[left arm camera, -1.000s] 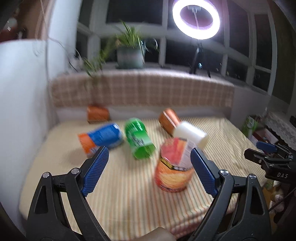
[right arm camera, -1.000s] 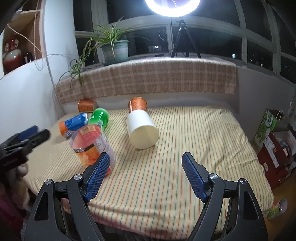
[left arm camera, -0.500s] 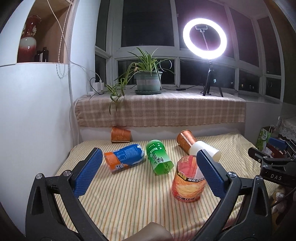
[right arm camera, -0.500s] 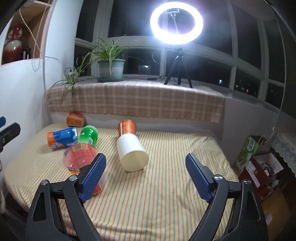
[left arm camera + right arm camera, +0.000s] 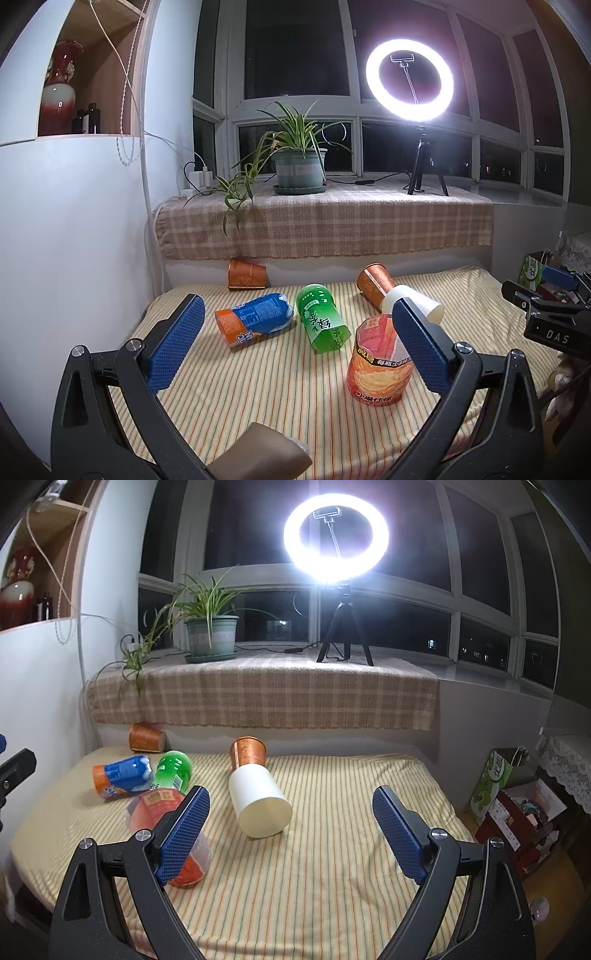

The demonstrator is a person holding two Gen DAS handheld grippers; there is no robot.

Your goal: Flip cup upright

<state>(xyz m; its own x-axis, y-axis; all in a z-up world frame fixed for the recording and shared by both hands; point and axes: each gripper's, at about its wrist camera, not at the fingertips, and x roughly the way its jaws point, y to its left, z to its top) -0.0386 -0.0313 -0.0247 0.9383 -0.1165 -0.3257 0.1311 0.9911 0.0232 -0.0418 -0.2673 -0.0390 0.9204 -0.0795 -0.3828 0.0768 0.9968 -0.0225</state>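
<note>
White and lying on its side on the striped table, the paper cup (image 5: 258,805) rests at twelve o'clock from the wide-open right hand-held gripper (image 5: 291,834), long axis pointing back toward it, while the left hand-held gripper (image 5: 295,347), also wide, sits farther off.

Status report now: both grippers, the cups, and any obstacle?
Left gripper open, right gripper open, both empty. Orange-red cup stands upright; green cup, blue cup, white cup lie on side. No obstacle seen.
</note>
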